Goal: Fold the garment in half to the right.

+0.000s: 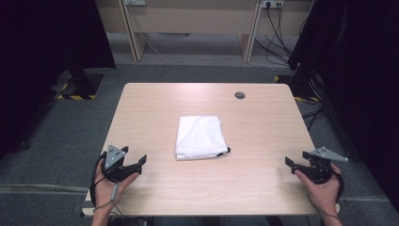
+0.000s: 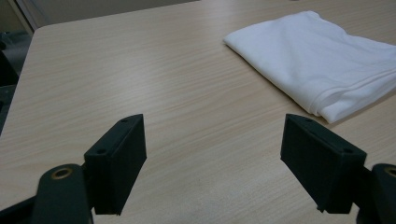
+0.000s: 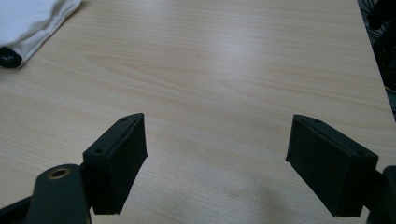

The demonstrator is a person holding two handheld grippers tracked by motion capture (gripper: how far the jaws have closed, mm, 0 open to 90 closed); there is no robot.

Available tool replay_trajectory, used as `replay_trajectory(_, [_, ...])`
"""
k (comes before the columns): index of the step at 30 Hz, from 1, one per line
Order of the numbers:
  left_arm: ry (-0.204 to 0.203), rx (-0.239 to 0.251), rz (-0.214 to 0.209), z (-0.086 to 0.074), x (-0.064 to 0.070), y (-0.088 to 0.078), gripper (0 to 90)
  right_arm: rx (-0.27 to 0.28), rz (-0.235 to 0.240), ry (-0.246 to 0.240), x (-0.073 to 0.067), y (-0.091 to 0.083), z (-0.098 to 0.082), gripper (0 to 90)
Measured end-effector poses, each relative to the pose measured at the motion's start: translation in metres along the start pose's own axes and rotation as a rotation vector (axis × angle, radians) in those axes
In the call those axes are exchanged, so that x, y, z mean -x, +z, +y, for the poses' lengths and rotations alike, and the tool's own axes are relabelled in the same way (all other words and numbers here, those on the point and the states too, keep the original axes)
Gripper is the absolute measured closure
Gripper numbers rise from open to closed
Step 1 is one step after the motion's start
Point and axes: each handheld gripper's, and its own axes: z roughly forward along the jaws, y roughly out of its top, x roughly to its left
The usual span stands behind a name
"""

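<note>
Our left tool (image 1: 136,165) and right tool (image 1: 292,164) gape wide over the table (image 1: 263,127), either side of the folded white cloth (image 1: 200,136), holding nothing.

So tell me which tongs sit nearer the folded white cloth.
Left. The left tongs sit just off the folded white cloth at its near-left corner; the right tongs lie farther away, by the table's right edge.

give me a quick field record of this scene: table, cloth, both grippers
table: light wood, small round hole near far edge
cloth: white, folded, lying flat mid-table, dark tag at its near right corner
left gripper: near left edge, jaws open, apart from cloth
right gripper: near right edge, jaws open, holding nothing
</note>
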Motion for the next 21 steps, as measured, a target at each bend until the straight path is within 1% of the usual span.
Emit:
replay_trajectory(7, [-0.001,-0.007,-0.01,-0.009,0.002,0.006,22.0,-0.009,-0.008,-0.003,0.0,0.005,-0.007,20.2])
replay_trajectory(8, [-0.001,-0.01,-0.009,-0.011,0.002,0.007,22.0,-0.015,-0.008,-0.001,0.0,0.005,-0.007,20.1])
replay_trajectory(12, [-0.001,-0.021,-0.015,-0.017,0.003,0.011,22.0,-0.011,-0.012,-0.007,-0.001,0.005,-0.007,20.2])
replay_trajectory(13, [-0.001,-0.028,-0.013,-0.018,0.004,0.011,22.1,-0.012,-0.012,-0.007,-0.001,0.005,-0.007,20.2])
replay_trajectory(15, [0.006,-0.023,-0.014,-0.018,0.004,0.011,21.9,-0.013,-0.012,-0.006,-0.001,0.006,-0.007,20.2])
replay_trajectory(21, [0.005,-0.022,-0.009,-0.018,0.004,0.01,21.9,-0.008,-0.014,-0.005,0.0,0.005,-0.007,20.2])
